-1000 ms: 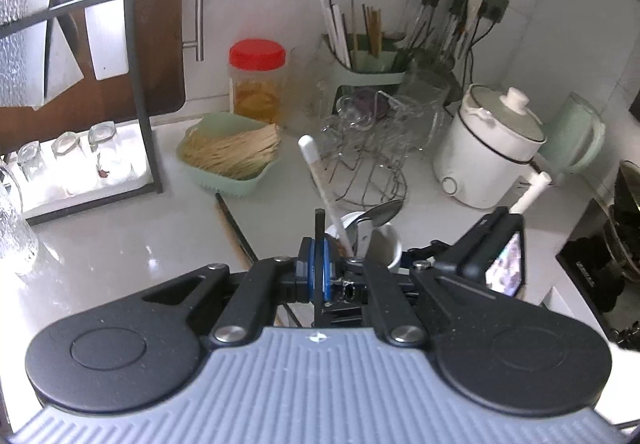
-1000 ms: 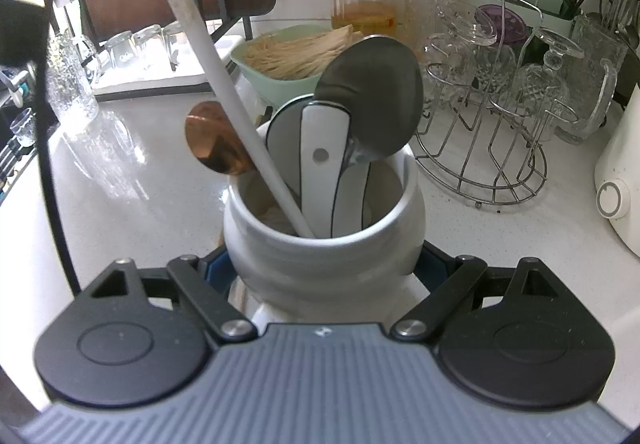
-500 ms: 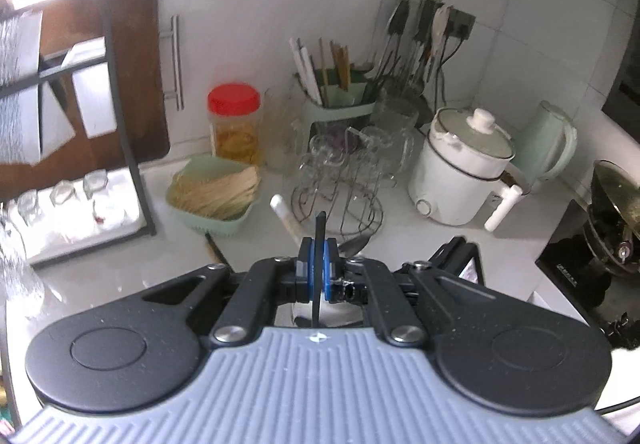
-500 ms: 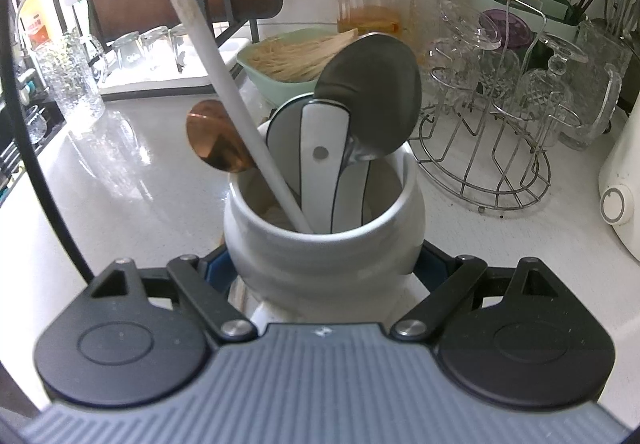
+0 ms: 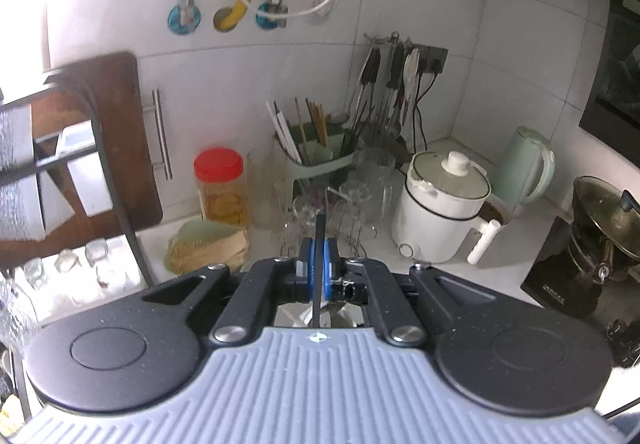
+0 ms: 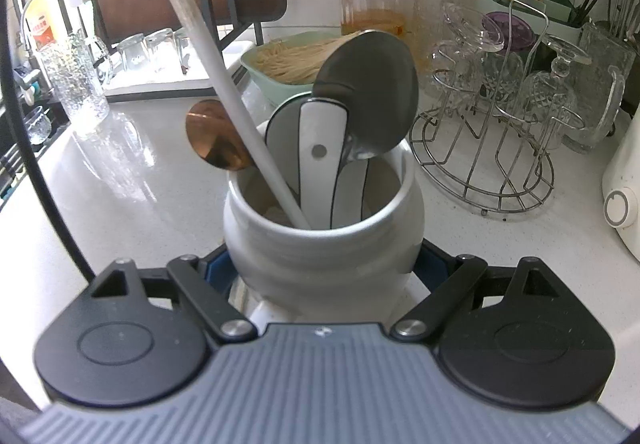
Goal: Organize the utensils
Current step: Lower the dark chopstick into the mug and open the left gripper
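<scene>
Fingers of the left gripper (image 5: 316, 264) are clamped on a thin black stick (image 5: 319, 240), held upright above the white countertop (image 5: 500, 276). Right wrist view: the right gripper (image 6: 324, 268) grips a round white ceramic utensil crock (image 6: 324, 244) holding spoons, near the countertop's front edge.

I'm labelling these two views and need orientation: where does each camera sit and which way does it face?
Left wrist: on the left gripper, raised, facing the tiled corner; its shut jaws pinch a thin black stick.
Right wrist: on the right gripper, angled down at the white utensil crock in its jaws.
Shared: red-lidded jar, glass rack.
</scene>
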Demonstrator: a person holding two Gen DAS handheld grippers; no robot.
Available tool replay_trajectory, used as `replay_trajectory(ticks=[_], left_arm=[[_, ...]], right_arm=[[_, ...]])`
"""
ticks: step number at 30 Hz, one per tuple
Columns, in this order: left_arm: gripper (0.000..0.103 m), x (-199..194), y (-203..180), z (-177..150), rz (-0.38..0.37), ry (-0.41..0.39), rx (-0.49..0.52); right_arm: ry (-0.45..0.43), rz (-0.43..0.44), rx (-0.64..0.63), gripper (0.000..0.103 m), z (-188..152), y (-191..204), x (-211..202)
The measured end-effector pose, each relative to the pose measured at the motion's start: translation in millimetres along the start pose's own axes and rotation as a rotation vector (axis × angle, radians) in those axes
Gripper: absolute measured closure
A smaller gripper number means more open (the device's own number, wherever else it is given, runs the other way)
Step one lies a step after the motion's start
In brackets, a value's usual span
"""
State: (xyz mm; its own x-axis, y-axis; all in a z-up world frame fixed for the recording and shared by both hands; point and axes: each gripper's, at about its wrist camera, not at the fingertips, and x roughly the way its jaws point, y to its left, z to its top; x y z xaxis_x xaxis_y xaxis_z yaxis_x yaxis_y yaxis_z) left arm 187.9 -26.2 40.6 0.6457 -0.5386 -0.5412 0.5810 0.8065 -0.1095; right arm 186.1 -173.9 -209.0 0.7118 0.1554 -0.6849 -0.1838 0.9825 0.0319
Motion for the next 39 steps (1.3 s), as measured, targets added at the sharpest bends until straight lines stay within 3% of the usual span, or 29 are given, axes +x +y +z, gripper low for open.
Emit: replay_trajectory(ticks=[12,22,32,39], left_arm=[[0.098,4.9,-5.8,26.0,-0.017,-0.065,0.024],[0.098,28.4,-14.5,32.1,-0.041,-0.069,0.037],[0.098,64.7,-7.1,20.5,-0.07,0.07,-0.037],[0.098,90.4,0.2,23.0,-0.09,0.225,-0.096]], right_arm=[[-0.001,0.0,0.0,0.012,0.2,-0.6,0.3],[-0.002,-0.001,0.001,0.011,0.2,0.0,0.2],[-0.006,-0.002,0.004,0.012,1.0,-0.1,0.4],[-0.007,-0.004,0.004,0.011,0.3,0.5,0.4]])
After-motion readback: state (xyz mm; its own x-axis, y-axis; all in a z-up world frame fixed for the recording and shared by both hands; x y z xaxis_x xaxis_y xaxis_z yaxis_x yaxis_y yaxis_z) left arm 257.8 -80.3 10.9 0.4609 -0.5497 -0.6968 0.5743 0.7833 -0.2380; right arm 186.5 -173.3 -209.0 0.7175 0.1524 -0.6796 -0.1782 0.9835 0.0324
